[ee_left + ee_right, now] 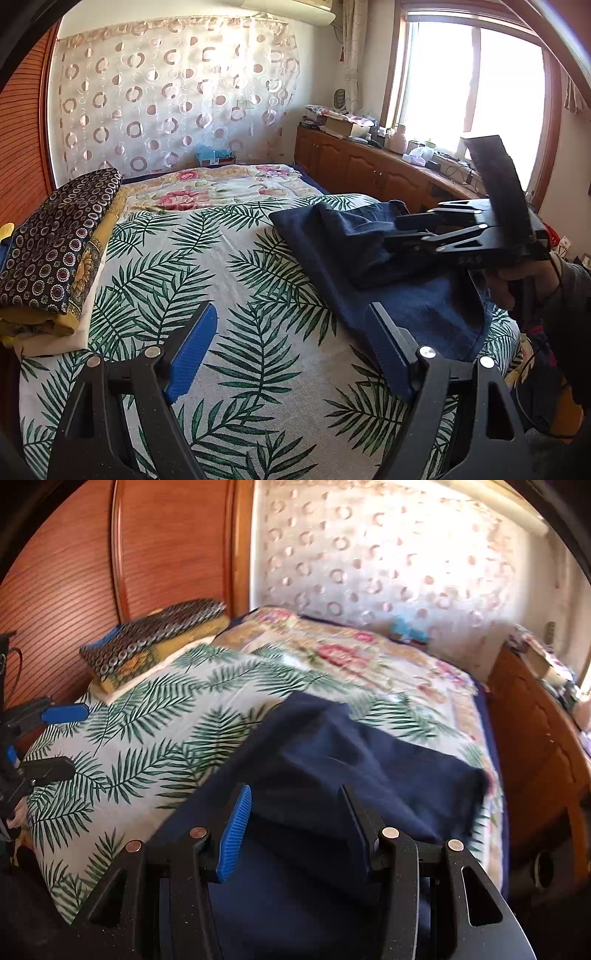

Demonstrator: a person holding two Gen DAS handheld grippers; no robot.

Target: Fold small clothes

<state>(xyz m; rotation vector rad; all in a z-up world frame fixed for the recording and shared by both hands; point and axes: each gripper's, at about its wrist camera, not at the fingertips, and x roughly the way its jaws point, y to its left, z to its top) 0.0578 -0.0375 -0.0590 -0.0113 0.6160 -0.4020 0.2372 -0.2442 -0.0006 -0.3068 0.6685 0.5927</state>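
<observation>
A dark navy garment (373, 258) lies on the palm-leaf bedspread (221, 280), with one part folded over itself. My left gripper (291, 347) is open and empty, over the bedspread just left of the garment's near edge. My right gripper (295, 827) is open just above the garment (332, 760), with the folded cloth between its fingers. The right gripper also shows in the left wrist view (410, 230), low over the fold. The left gripper shows at the left edge of the right wrist view (55, 738), open.
A stack of folded patterned cloths (55, 251) lies at the bed's left side by the wooden headboard (92, 572). A floral blanket (207, 192) covers the far bed. A wooden cabinet (369, 170) with clutter runs along the right under the window.
</observation>
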